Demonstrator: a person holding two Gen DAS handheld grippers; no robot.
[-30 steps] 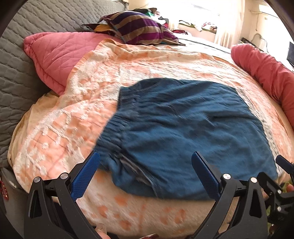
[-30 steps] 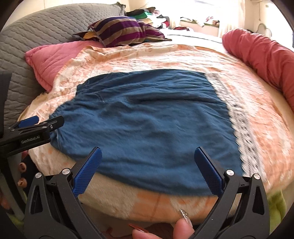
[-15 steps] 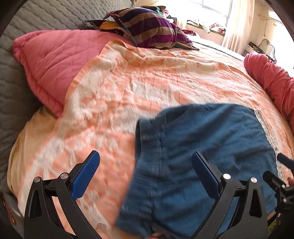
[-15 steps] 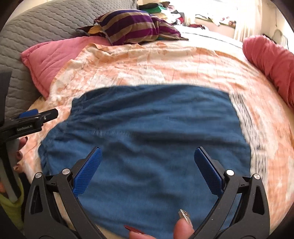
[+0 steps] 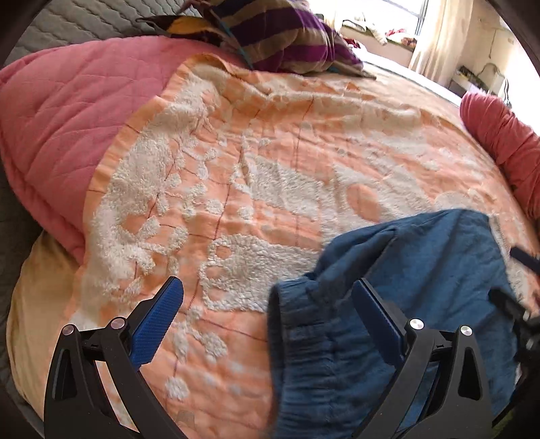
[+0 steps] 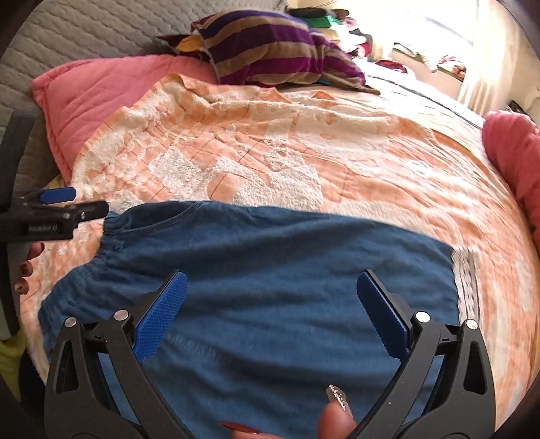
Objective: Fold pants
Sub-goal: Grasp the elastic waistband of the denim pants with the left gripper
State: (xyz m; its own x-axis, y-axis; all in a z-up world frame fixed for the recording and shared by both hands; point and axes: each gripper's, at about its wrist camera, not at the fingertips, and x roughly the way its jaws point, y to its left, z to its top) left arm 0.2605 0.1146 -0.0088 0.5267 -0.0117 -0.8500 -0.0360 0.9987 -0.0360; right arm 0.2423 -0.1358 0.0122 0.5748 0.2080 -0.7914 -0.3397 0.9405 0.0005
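Note:
The blue pants (image 6: 276, 277) lie folded and flat on the orange and white bedspread (image 6: 303, 148), elastic waistband to the left. In the left wrist view the pants (image 5: 405, 287) fill the lower right, waistband edge near the right finger. My left gripper (image 5: 268, 304) is open and empty, low over the bedspread at the waistband end; it also shows in the right wrist view (image 6: 57, 209). My right gripper (image 6: 271, 297) is open and empty, just above the middle of the pants.
A pink quilted pillow (image 5: 67, 111) and a striped purple cushion (image 6: 270, 50) lie at the head, against a grey quilted headboard (image 6: 84, 30). A red bolster (image 6: 513, 162) runs along the right side. The bedspread (image 5: 270, 169) stretches ahead.
Both grippers have moved forward and lower over the bed. The pants now sit nearer in both views and further right in the left wrist view. Both grippers stay open.

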